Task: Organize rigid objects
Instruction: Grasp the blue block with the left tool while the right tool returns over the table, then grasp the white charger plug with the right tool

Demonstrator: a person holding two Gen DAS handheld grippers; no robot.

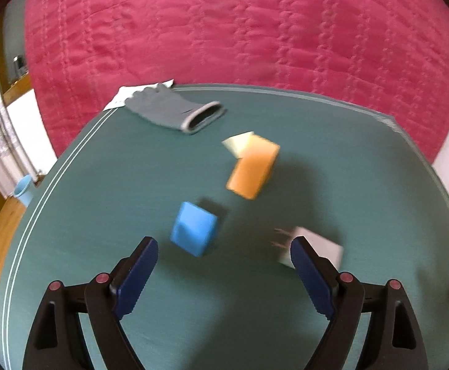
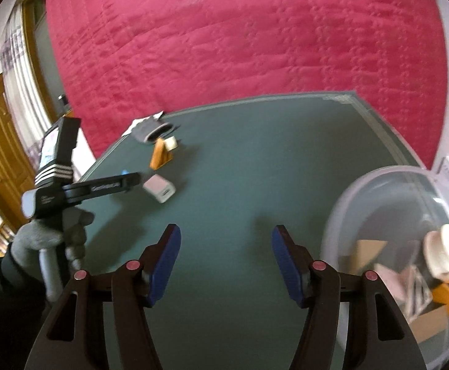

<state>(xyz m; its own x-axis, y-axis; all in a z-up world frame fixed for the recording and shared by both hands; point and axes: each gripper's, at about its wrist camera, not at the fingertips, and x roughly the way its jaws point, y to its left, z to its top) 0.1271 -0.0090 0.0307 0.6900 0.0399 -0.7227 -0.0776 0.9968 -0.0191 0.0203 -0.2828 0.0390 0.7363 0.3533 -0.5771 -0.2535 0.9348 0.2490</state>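
On the green table (image 1: 101, 203) lie a blue block (image 1: 193, 229), an orange block (image 1: 252, 169) with a pale yellow block (image 1: 238, 141) behind it, and a white block (image 1: 317, 245). My left gripper (image 1: 224, 248) is open and empty, just short of the blue block, with its right finger in front of the white block. The right wrist view shows the orange block (image 2: 158, 154), the white block (image 2: 160, 188) and the left gripper's body (image 2: 101, 186) at left. My right gripper (image 2: 226, 236) is open and empty over bare table, left of a clear bin (image 2: 341, 215).
A grey glove (image 1: 172, 109) lies on a white paper (image 1: 122, 95) at the table's far edge. The clear bin holds several boxes and a white roll (image 2: 443, 251). A pink quilt (image 1: 255, 30) hangs behind the table. A blue cup (image 1: 23, 189) sits off the table's left edge.
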